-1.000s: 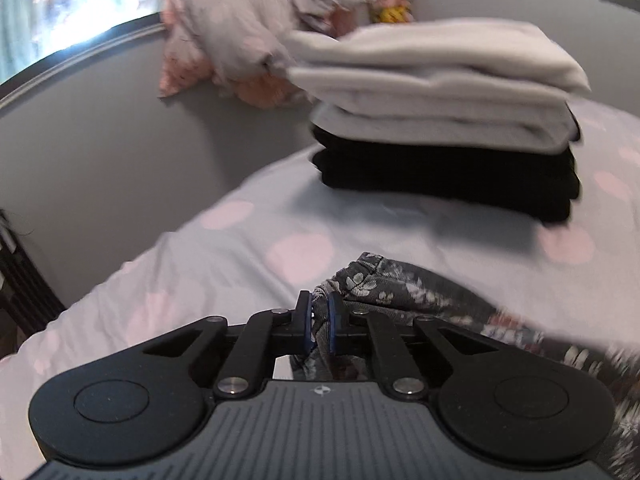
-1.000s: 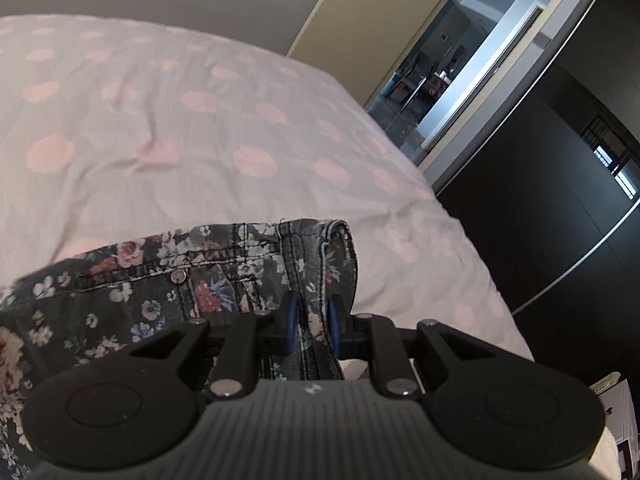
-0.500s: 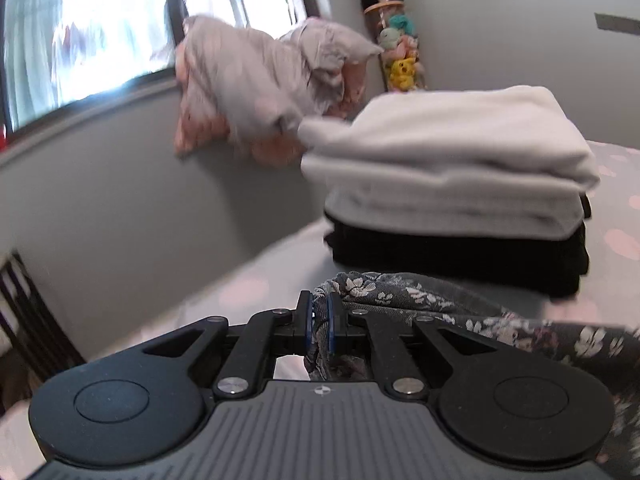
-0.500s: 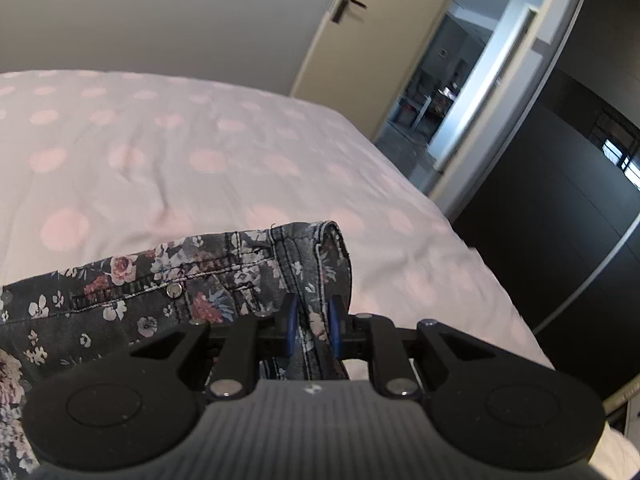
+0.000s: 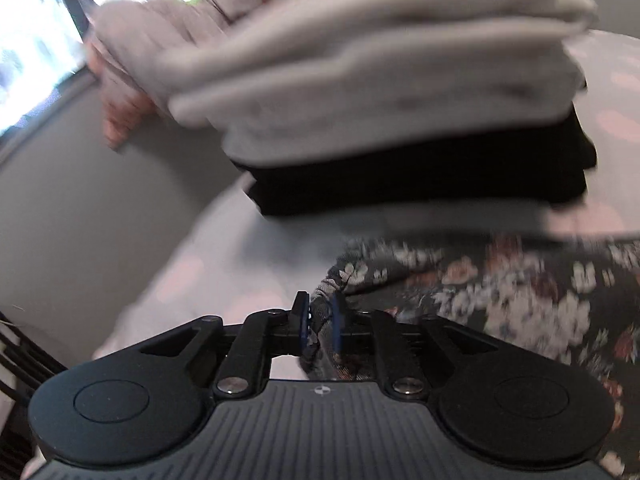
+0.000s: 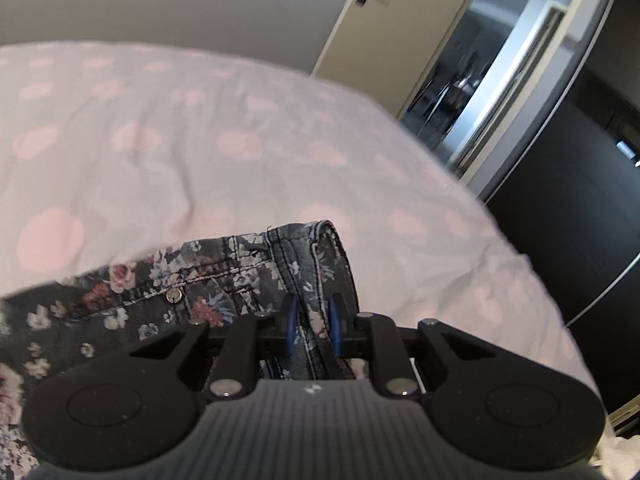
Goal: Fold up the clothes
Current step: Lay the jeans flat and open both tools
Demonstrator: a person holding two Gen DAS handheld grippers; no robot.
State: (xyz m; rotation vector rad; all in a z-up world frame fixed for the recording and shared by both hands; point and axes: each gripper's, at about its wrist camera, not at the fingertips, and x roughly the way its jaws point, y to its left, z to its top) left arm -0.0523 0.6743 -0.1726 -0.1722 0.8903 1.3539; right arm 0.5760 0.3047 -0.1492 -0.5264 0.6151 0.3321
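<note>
I've laid the floral trousers (image 6: 224, 280) on the bed (image 6: 200, 160) beside the folded stack (image 5: 400, 92); left tongs (image 5: 320, 320) opening off the hem, right tongs (image 6: 311, 326) pinching the waistband, to release next.

Lit by daylight from a blown-out window (image 5: 28, 40) at upper left. Smeared heavily by motion blur across the folded stack (image 5: 380, 80) and floral garment (image 5: 520, 292) in the left view; sharper on the right. Bowed by fisheye, darkened in the corners.
</note>
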